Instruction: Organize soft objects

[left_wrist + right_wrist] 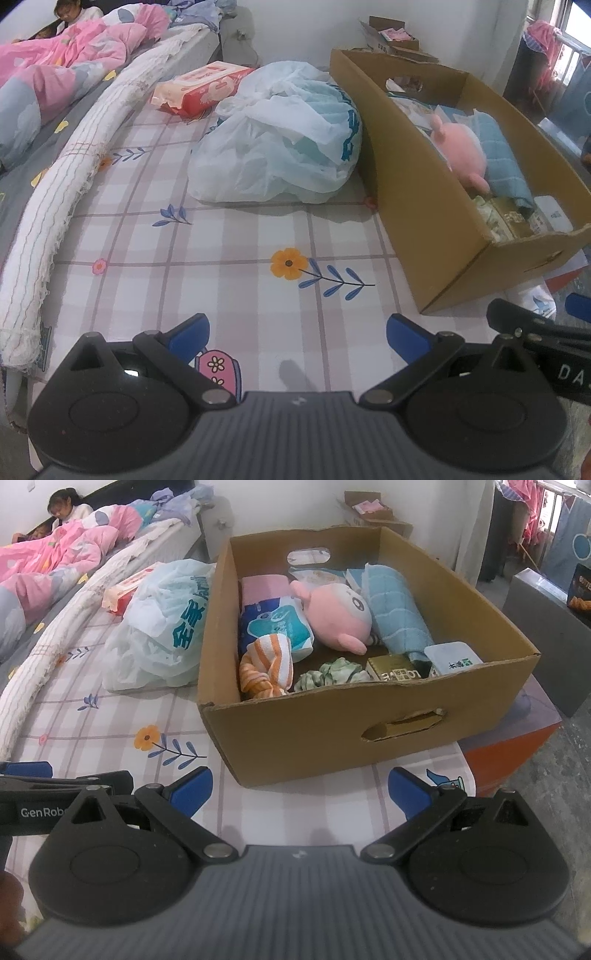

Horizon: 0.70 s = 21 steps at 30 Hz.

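A brown cardboard box [332,734] stands on the checked bed sheet [229,236]. Inside lie a pink plush toy [338,614], a rolled blue towel [397,609], an orange-striped cloth [264,666], a green cloth [332,674], a blue-and-white pack [275,624] and small boxes. The box also shows in the left wrist view [424,206] at the right. A white plastic bag [280,136] lies left of the box. My left gripper [297,332] is open and empty above the sheet. My right gripper [300,792] is open and empty in front of the box.
A red-and-white tissue pack [201,86] lies behind the bag. A long white roll [74,177] runs along the sheet's left edge. Pink bedding [62,55] with people lies far left. A grey crate [546,635] stands right of the bed, on the floor.
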Each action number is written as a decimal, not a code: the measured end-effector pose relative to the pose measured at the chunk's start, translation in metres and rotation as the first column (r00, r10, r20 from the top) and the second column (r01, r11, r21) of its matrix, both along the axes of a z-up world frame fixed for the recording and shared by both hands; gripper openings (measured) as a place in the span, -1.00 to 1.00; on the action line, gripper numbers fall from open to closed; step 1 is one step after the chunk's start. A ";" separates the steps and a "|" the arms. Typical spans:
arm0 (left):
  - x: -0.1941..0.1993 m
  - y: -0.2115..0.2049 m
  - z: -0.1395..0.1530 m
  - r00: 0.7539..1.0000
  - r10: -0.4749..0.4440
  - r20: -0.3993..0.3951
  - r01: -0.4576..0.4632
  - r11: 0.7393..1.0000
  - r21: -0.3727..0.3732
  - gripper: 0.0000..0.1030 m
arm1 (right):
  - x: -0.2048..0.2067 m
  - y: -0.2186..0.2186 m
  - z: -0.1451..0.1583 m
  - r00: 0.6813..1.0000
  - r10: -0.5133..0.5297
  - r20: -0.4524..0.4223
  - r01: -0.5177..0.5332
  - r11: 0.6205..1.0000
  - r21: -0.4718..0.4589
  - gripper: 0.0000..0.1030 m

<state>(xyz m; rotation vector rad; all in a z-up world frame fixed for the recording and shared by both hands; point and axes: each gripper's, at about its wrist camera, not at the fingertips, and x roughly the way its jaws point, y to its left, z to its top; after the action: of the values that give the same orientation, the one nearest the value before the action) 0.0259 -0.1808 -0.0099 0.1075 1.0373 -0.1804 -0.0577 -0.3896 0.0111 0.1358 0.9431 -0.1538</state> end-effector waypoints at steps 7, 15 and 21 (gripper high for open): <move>0.000 -0.006 0.002 1.000 -0.014 -0.001 0.014 1.000 -0.008 0.98 | -0.003 -0.004 0.003 1.000 -0.016 0.007 0.016 1.000 -0.004 0.98; 0.002 -0.015 0.003 1.000 -0.030 -0.008 0.030 0.999 -0.021 0.98 | -0.006 -0.012 0.006 0.999 -0.038 0.012 0.038 0.999 -0.004 0.98; 0.004 -0.020 0.001 0.999 -0.038 -0.023 0.037 0.999 -0.024 0.98 | -0.007 -0.017 0.005 0.999 -0.050 0.005 0.050 0.999 -0.004 0.98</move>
<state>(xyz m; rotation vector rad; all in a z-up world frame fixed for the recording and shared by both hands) 0.0298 -0.2011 -0.0090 0.1034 1.0567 -0.2286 -0.0650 -0.4064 0.0160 0.1562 0.9349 -0.2016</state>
